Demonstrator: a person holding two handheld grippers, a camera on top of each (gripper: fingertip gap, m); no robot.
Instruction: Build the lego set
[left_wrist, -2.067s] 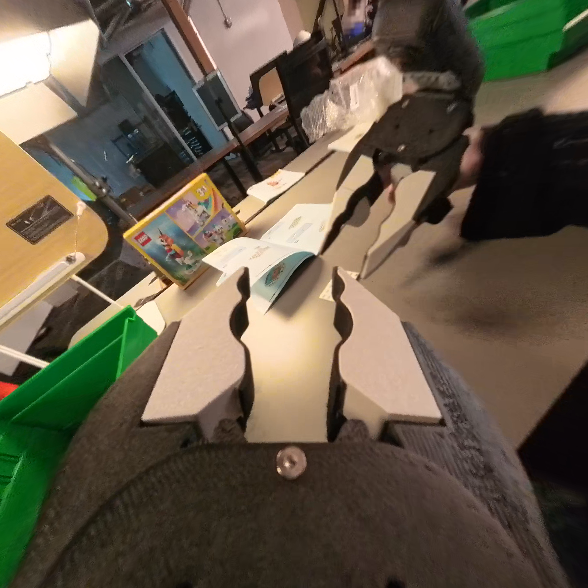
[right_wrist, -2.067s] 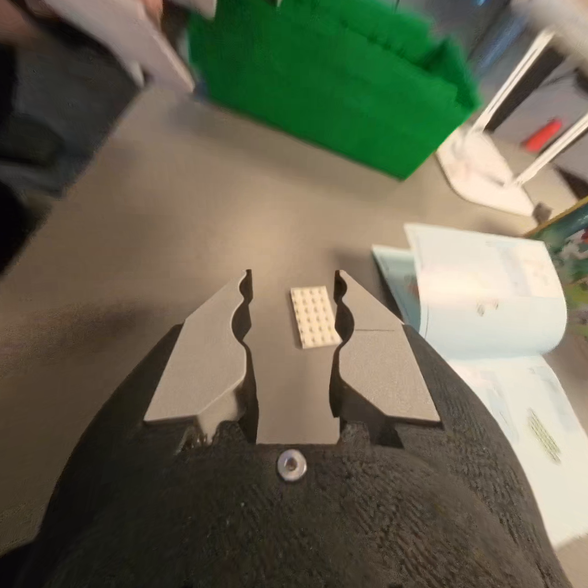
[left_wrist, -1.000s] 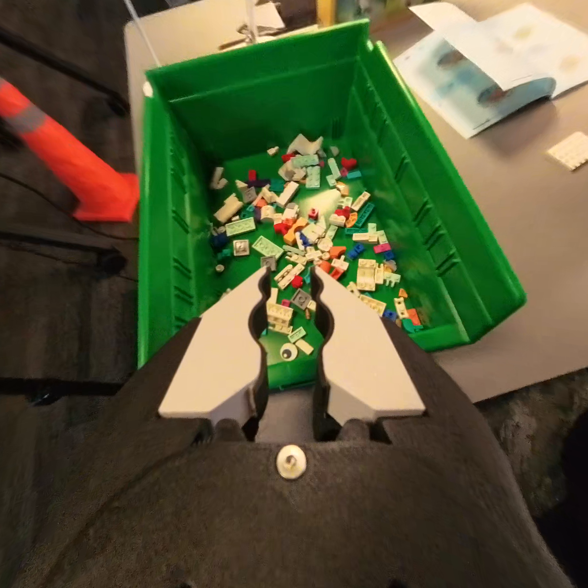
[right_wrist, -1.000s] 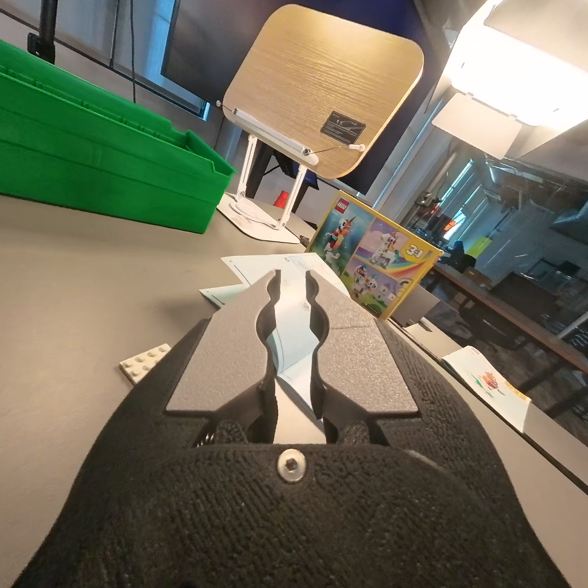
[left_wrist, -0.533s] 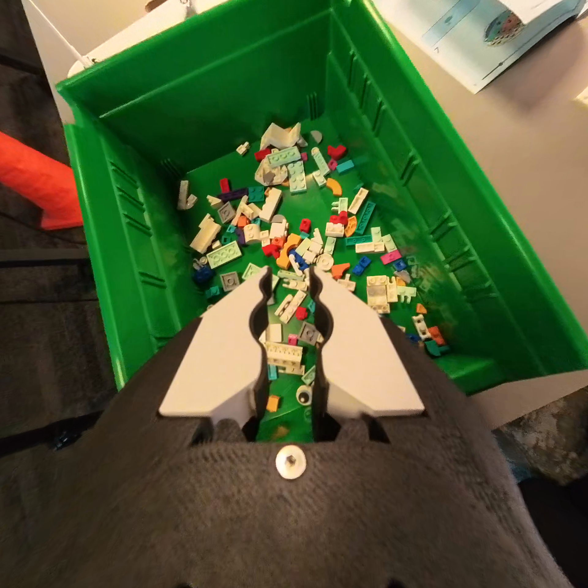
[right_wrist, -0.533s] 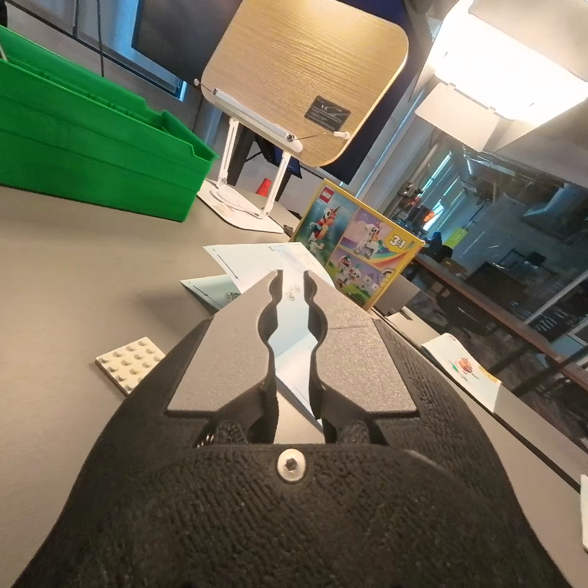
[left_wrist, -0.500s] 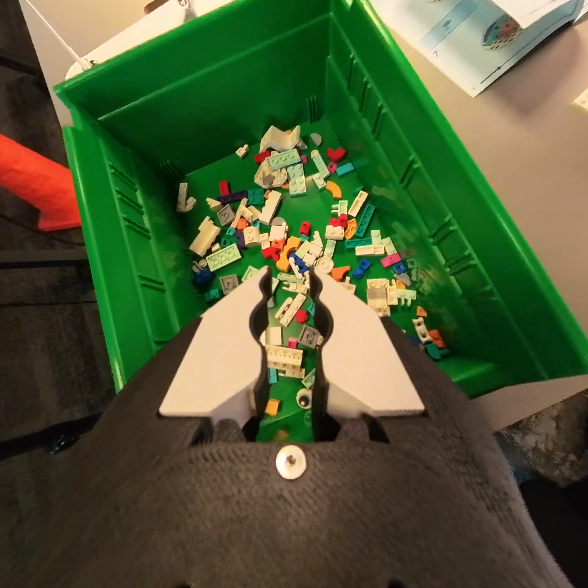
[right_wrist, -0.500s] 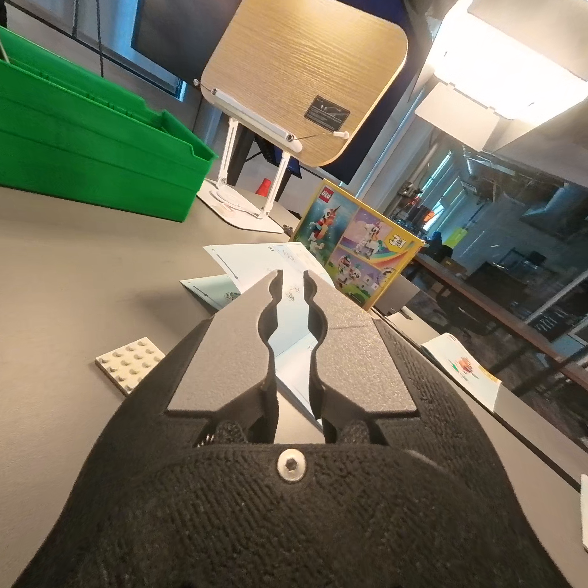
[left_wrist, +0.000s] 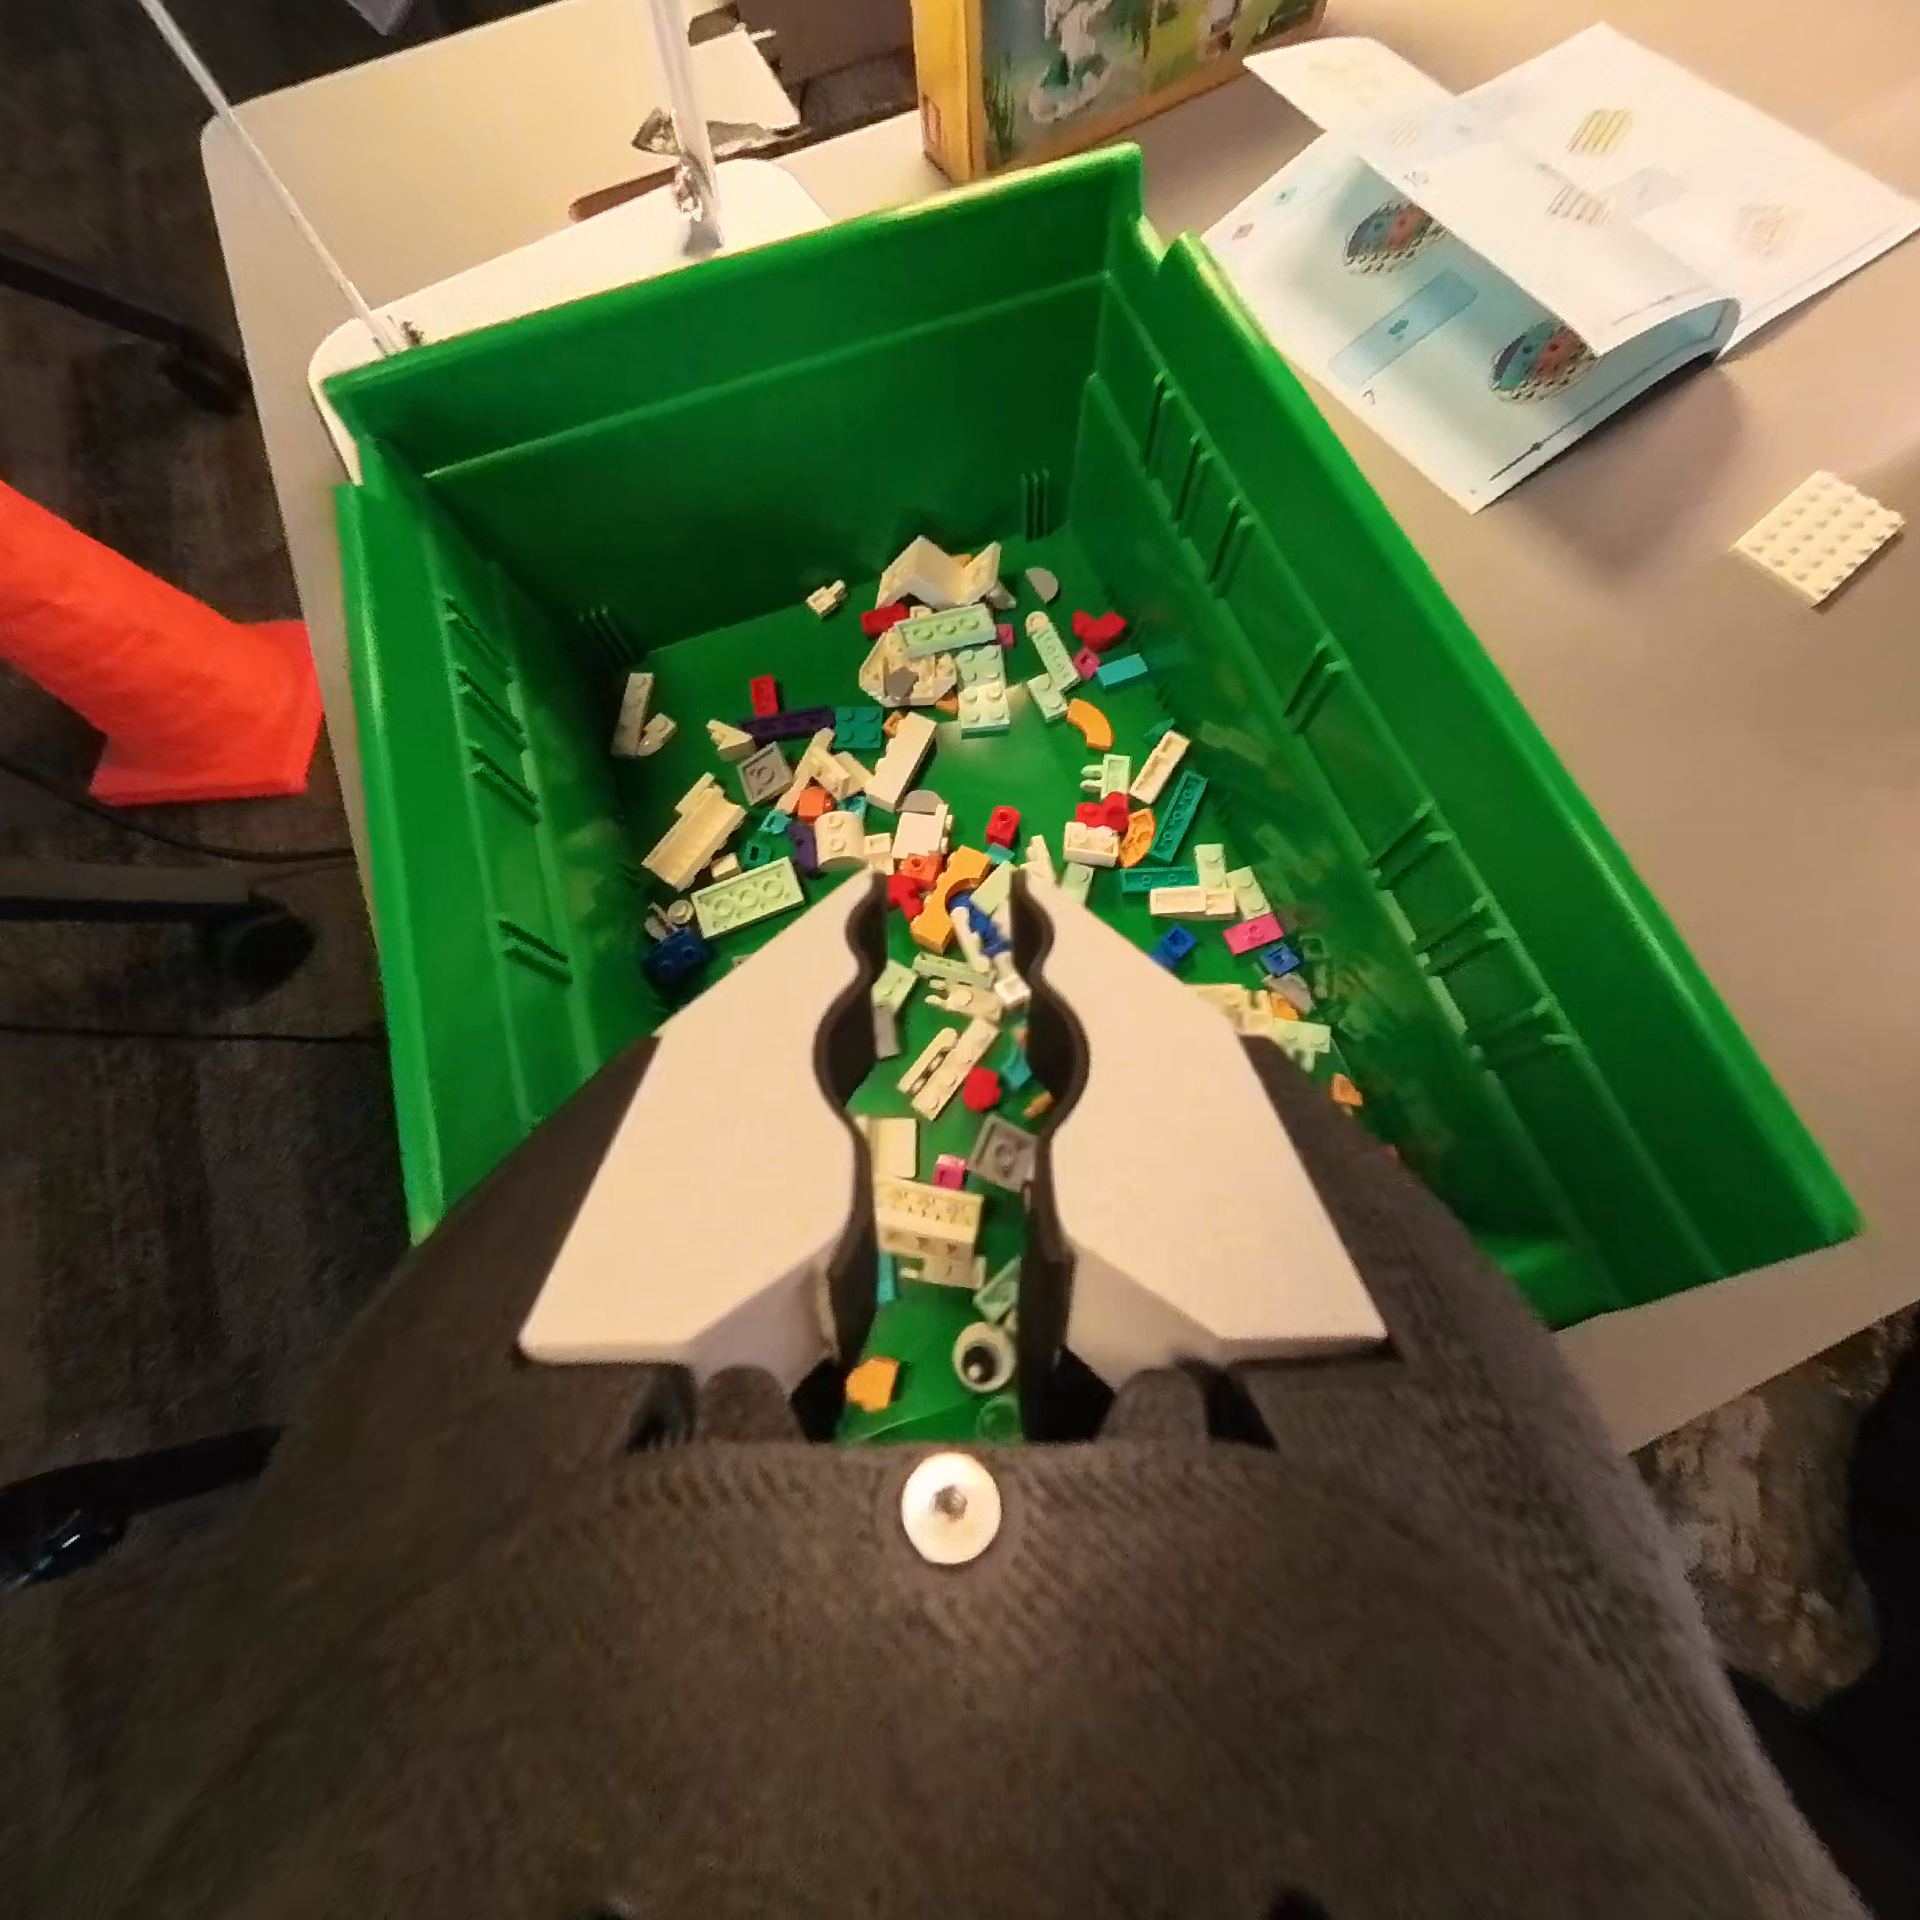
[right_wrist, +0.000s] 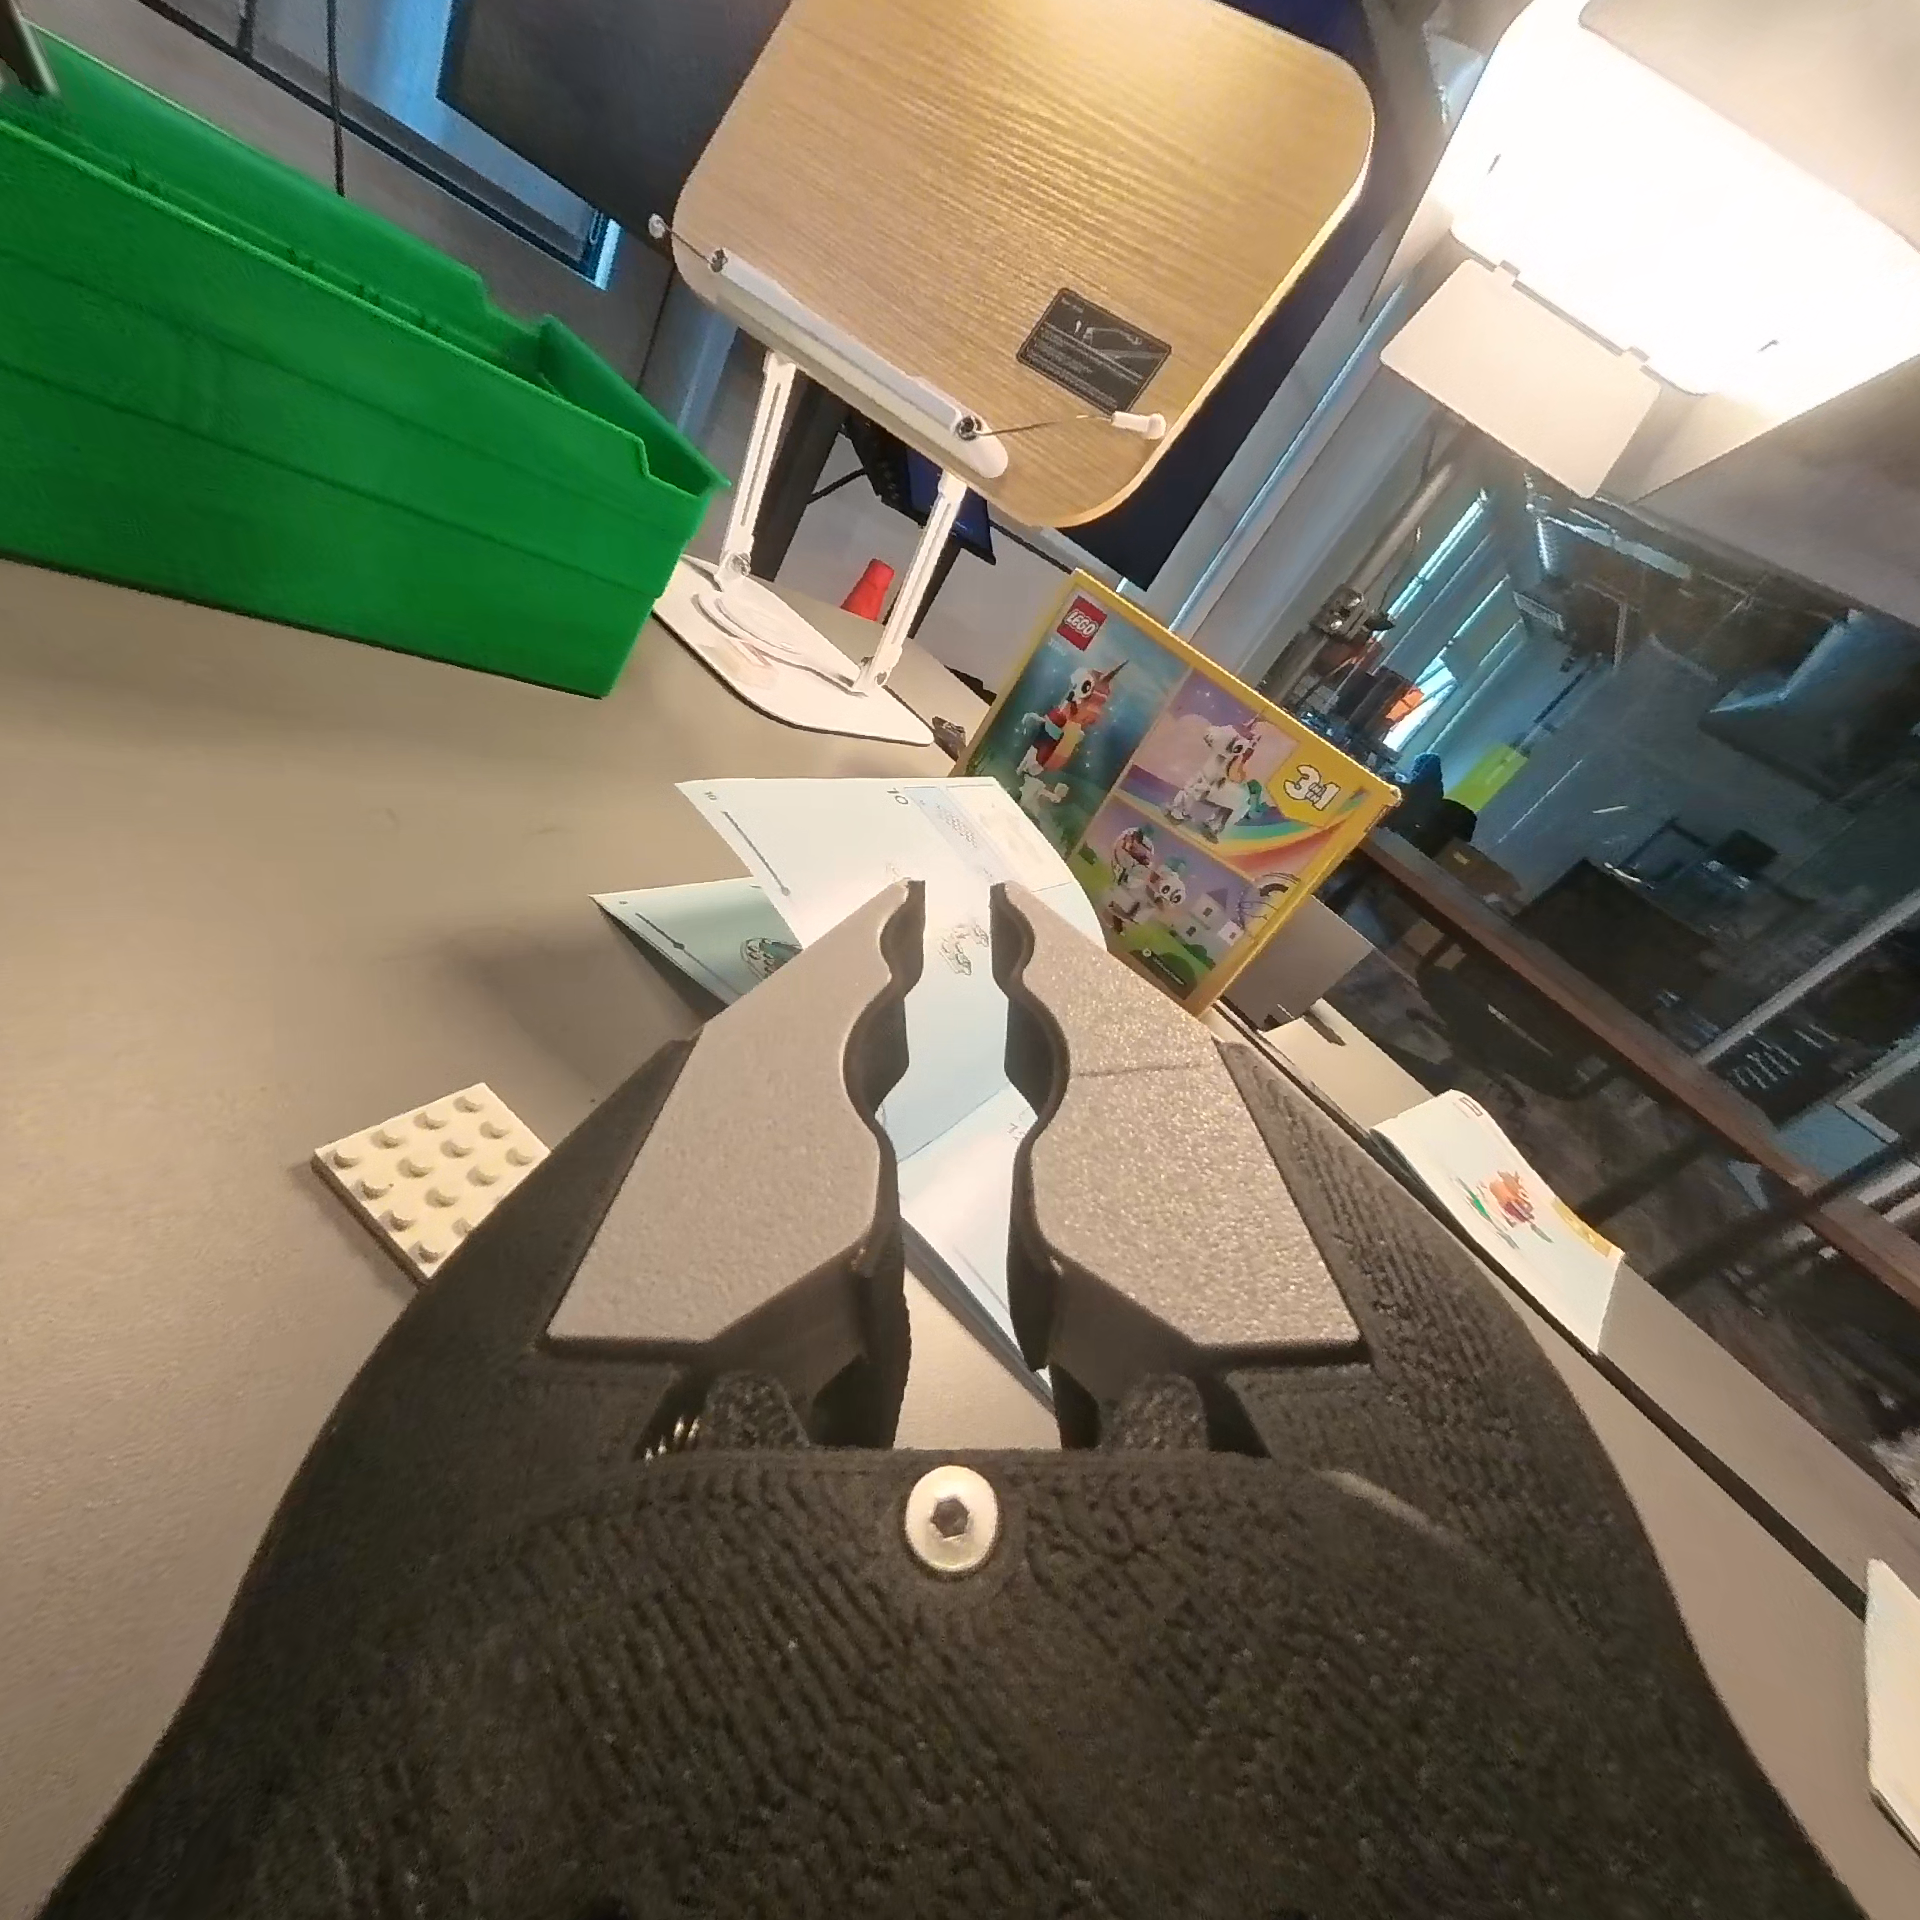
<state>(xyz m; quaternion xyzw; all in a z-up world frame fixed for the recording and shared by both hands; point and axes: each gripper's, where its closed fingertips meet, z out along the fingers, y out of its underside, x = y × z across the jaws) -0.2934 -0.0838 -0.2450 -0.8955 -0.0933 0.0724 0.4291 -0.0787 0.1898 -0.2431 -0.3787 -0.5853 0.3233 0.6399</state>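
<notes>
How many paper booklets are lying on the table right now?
2: an open instruction booklet beside the white plate, and a smaller closed booklet near the table's far edge. Others may be hidden.

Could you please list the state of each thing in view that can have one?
Left gripper: jaws slightly apart, empty, above the bin.
Right gripper: jaws slightly apart, empty.
Green plastic bin: open, holding loose bricks.
Pale blue instruction booklet: lying open.
White studded plate: flat on table, bare.
Yellow set box: upright.

One green bin, many loose bricks, one white plate, one box.
</notes>
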